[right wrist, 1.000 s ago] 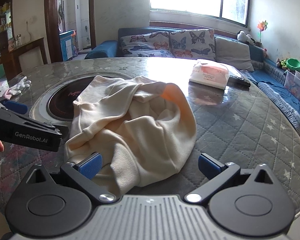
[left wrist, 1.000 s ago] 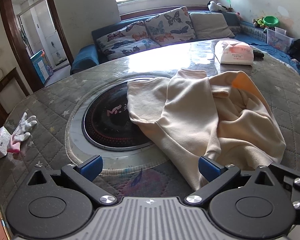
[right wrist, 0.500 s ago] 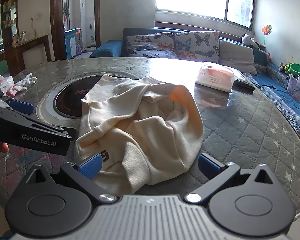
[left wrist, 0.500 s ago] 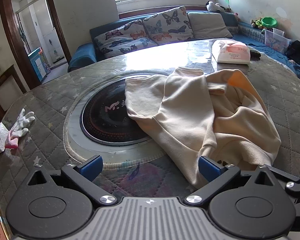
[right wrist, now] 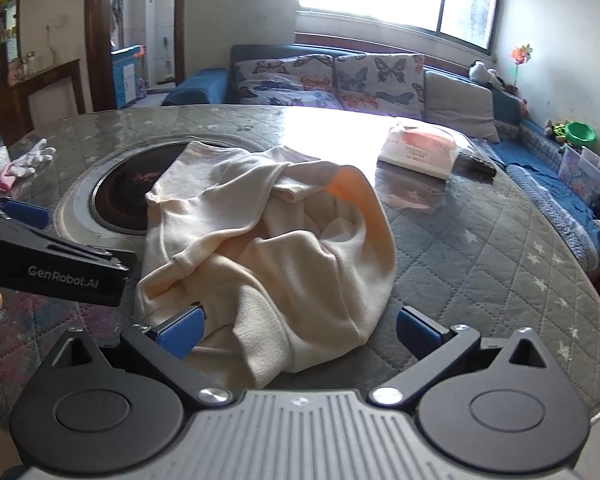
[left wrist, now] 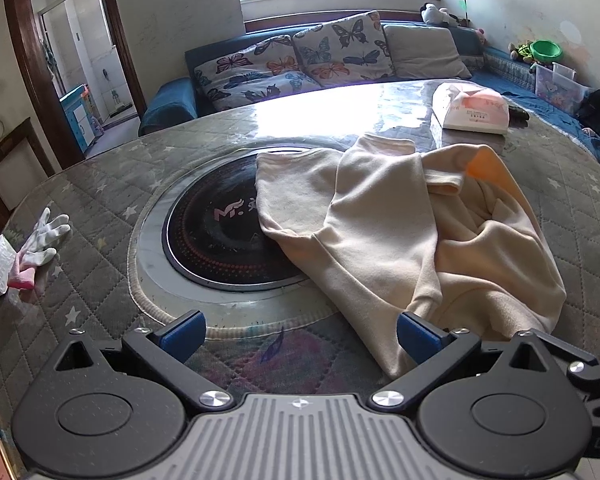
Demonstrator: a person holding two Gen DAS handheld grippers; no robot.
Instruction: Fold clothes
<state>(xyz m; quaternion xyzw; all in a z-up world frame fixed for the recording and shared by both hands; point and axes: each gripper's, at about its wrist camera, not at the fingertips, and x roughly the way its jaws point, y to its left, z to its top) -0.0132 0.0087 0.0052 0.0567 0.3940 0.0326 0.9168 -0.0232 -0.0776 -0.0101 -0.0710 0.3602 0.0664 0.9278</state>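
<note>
Both cameras have drawn slightly nearer the soft, limp cream garment (right wrist: 260, 248); left gripper (left wrist: 298, 334) and right gripper (right wrist: 300, 330) gape empty, hem edge likeliest hold.

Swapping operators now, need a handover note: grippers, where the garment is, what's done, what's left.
Left gripper: open, empty, low over the table's near edge, just left of the garment.
Right gripper: open, empty, its left finger against the garment's near hem.
Cream sweatshirt: crumpled heap on the table, one edge lying over the black round inset.
Done: nothing folded yet.
Left: grasp, spread flat, fold.
Clear of the work: tissue pack behind, white gloves far left.
</note>
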